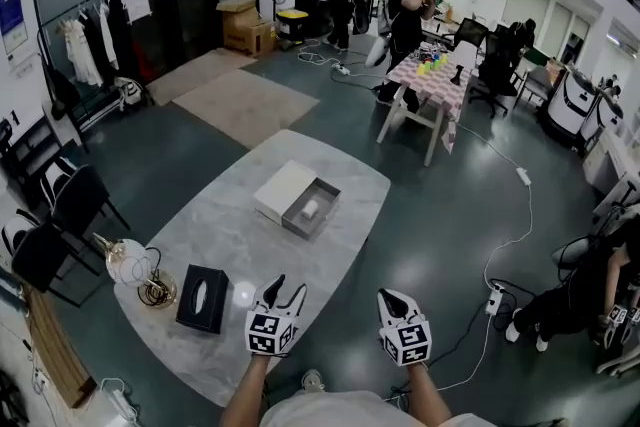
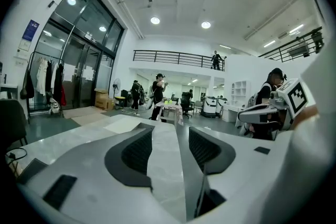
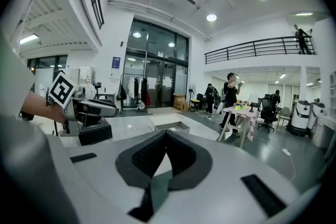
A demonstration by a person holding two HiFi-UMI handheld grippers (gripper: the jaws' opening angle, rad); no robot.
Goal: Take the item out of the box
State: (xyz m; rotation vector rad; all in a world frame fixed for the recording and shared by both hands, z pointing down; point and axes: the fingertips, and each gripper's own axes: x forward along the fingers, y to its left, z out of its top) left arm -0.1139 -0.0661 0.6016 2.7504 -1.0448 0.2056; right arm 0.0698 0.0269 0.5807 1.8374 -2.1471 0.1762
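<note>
An open grey box (image 1: 326,198) sits mid-table with a small white item (image 1: 309,209) lying inside it. Its white lid (image 1: 283,189) rests against the box's left side. My left gripper (image 1: 287,287) hovers over the table's near edge, well short of the box, jaws open and empty. My right gripper (image 1: 386,295) is beside it just off the table edge, jaws shut on nothing. In the left gripper view the left gripper (image 2: 170,131) shows table between its pads. In the right gripper view the right gripper (image 3: 167,132) has its tips touching, with the box (image 3: 173,126) ahead.
A black tissue box (image 1: 202,298) lies at the table's near left, beside a glass lamp (image 1: 126,261) and a coil of gold wire (image 1: 157,291). Black chairs (image 1: 60,205) stand left of the marble table (image 1: 230,235). People stand around a checkered table (image 1: 432,80) far behind.
</note>
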